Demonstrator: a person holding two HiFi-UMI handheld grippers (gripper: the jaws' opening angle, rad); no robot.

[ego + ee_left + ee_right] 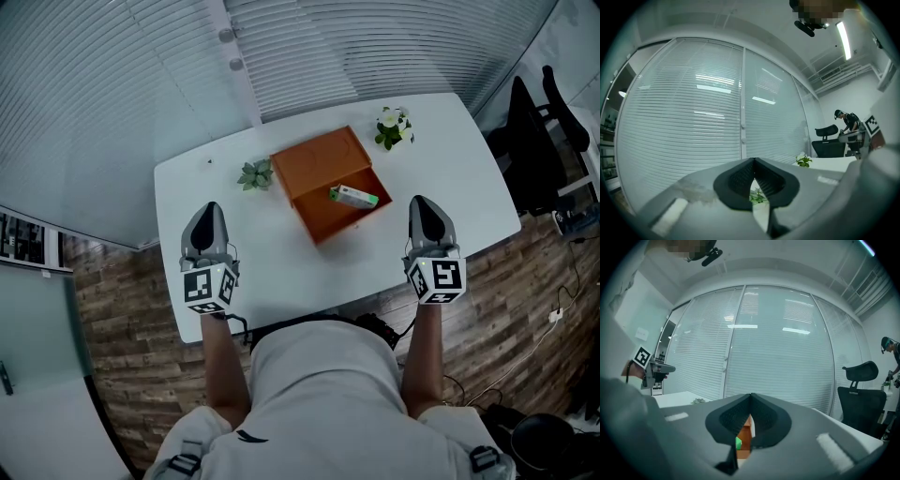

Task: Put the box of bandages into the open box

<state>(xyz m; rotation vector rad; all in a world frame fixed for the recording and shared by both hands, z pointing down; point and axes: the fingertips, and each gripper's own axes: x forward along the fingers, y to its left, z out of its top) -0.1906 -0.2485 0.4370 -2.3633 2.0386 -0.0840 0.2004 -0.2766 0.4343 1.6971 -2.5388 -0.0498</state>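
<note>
An orange open box [317, 161] with its lid folded back lies in the middle of the white table [450, 141]. The green and white box of bandages [353, 196] rests inside the box's tray. My left gripper [207, 232] hangs over the table's near left part, jaws shut and empty. At the near right my right gripper [427, 222] is also shut with nothing in it. Through the slit of the right gripper [750, 409] a strip of the orange box [746, 434] and a bit of the green bandage box [738, 442] show.
A small succulent [254, 174] stands left of the orange box, and a flowering pot plant [393, 127] at the back right. Blinds cover the glass wall behind the table. A black office chair [534, 141] stands off the right end. A person [848, 123] stands far off.
</note>
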